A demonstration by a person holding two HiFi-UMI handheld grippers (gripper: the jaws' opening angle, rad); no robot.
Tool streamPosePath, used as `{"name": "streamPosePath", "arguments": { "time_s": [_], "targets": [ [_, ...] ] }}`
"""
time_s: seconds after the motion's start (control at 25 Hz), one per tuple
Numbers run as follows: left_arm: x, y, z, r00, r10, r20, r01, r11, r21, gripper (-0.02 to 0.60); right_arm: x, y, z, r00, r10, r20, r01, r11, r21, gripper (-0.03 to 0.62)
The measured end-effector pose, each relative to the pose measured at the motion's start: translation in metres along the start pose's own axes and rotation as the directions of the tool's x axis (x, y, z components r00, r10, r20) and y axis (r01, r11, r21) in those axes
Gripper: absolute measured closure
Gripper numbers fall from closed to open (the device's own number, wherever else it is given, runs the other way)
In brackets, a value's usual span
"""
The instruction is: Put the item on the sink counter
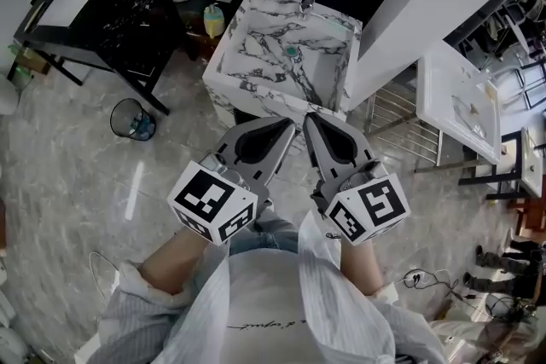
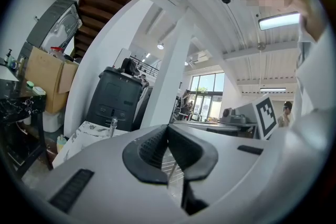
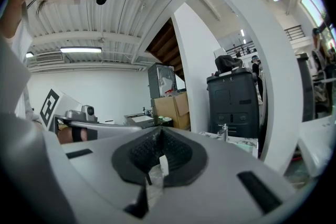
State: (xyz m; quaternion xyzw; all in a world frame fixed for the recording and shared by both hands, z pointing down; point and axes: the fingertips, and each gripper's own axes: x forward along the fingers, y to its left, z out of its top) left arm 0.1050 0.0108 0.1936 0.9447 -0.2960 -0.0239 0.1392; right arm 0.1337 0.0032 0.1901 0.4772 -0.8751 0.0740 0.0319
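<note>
1. Left gripper (image 1: 287, 129) read as fully closed, pad on pad, gripping nothing. Held low before the chest, tips aimed forward at the sink counter (image 1: 229, 47).
2. Right gripper (image 1: 310, 122) likewise closed and empty. Noted a pale sliver in the slot behind its pads in the right gripper view; possibly floor seen through the gap, not resolvable.
3. No item in either gripper, so task judged not yet begun.
4. Likeliest item: small yellowish bottle (image 1: 213, 20) with a green cap, on the floor (image 1: 77, 175) just beside the sink counter's left wall, below rim level. Identification tentative, too small to confirm.
5. Key relation: bottle ahead and to the left of both grippers, seemingly upright, so long axis vertical. Left gripper the nearer one.
6. Sink counter stretching away from the body, faucet (image 1: 308, 0) at the far end, left rim closest to the bottle.
7. Next move, as judged: open left jaws, reach forward-left and down, close across the bottle's body from the side.
</note>
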Motion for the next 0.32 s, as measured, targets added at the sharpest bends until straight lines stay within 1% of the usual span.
{"name": "streamPosePath", "arguments": {
  "time_s": [0.12,0.32],
  "targets": [
    [-0.001,0.002,-0.01,0.999,-0.027,-0.039,0.028,1.0,0.015,0.566,0.0,0.0,-0.001,1.0,-0.001,0.002,0.001,1.0,0.003,0.585],
    [-0.005,0.004,-0.021,0.991,-0.081,-0.109,0.089,0.994,0.068,0.566,-0.003,-0.002,-0.002,1.0,-0.015,0.004,0.015,1.0,-0.003,0.585]
  ]
}}
